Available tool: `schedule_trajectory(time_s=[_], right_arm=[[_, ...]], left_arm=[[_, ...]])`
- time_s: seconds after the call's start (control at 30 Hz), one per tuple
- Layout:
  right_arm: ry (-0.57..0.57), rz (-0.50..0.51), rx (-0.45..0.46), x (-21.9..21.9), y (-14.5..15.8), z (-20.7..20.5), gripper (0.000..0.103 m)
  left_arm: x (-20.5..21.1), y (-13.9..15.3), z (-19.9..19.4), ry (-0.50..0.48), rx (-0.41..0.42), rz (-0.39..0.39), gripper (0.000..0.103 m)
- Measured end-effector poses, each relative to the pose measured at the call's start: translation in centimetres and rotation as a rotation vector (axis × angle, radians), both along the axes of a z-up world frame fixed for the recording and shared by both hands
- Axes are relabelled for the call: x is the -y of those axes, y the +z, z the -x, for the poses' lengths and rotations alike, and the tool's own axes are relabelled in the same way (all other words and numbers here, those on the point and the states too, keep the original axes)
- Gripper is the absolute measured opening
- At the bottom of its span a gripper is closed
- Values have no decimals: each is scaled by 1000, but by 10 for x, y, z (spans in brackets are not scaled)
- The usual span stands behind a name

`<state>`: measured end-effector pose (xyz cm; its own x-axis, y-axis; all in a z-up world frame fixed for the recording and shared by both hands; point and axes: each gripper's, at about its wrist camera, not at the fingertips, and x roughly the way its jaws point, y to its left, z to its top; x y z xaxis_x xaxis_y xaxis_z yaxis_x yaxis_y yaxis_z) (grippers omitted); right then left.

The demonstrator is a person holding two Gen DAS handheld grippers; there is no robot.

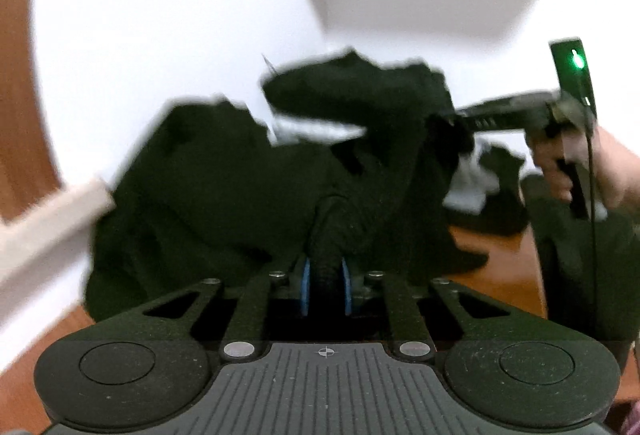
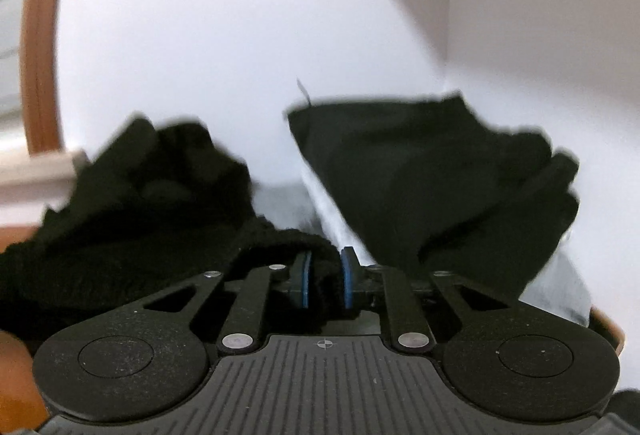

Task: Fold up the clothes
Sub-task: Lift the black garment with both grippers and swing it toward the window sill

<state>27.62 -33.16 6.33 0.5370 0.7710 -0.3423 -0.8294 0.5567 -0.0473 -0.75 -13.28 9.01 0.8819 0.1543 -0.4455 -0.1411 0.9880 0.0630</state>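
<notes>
Both views are smeared by motion, but the grips read clearly enough. The left gripper [image 1: 325, 285] has its blue pads pinched on a bunched fold of the black garment [image 1: 224, 187], which rises from the jaws at lower centre and spreads across the middle of the left wrist view, lifted off the wooden surface [image 1: 496, 275]. In that same view the right gripper [image 1: 456, 123] reaches in from the right edge, held by a hand [image 1: 608, 171], its tip buried in the upper right part of the cloth. From its own camera, the right gripper [image 2: 326, 285] is also clamped on a thick rolled edge of the black garment [image 2: 432, 175], with dark cloth heaped to the left and a flatter panel standing up right of centre. More dark and white clothing [image 1: 488, 195] lies at the right of the left wrist view, behind the raised piece. The garment looks to be held aloft between two pinch points, likely for shaking out or laying flat. To do that well, keep both pinches firm, draw the grippers apart until the cloth between them hangs without bunching, then lower it evenly so one edge lands straight.
</notes>
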Motion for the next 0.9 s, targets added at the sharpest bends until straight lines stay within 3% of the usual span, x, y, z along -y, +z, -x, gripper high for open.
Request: schedule_trajectory(time_s=[0.1, 0.2, 0.4, 0.57, 0.73, 0.9], right_arm=[[7, -31, 71, 0, 28, 23, 15], [21, -64, 143, -1, 60, 51, 14], [89, -106, 251, -13, 124, 110, 14], [201, -151, 289, -38, 165, 164, 14], [329, -101, 283, -82, 167, 207, 14], [406, 35, 238, -124, 113, 225, 15]], left_arm=[[-5, 13, 12, 14, 43, 3, 15], [-13, 45, 41, 35, 115, 2, 15], [-22, 106, 117, 82, 245, -40, 14], [-39, 130, 183, 163, 293, -55, 14], [-72, 115, 226, 255, 247, -6, 15], [-108, 70, 221, 305, 120, 56, 22]])
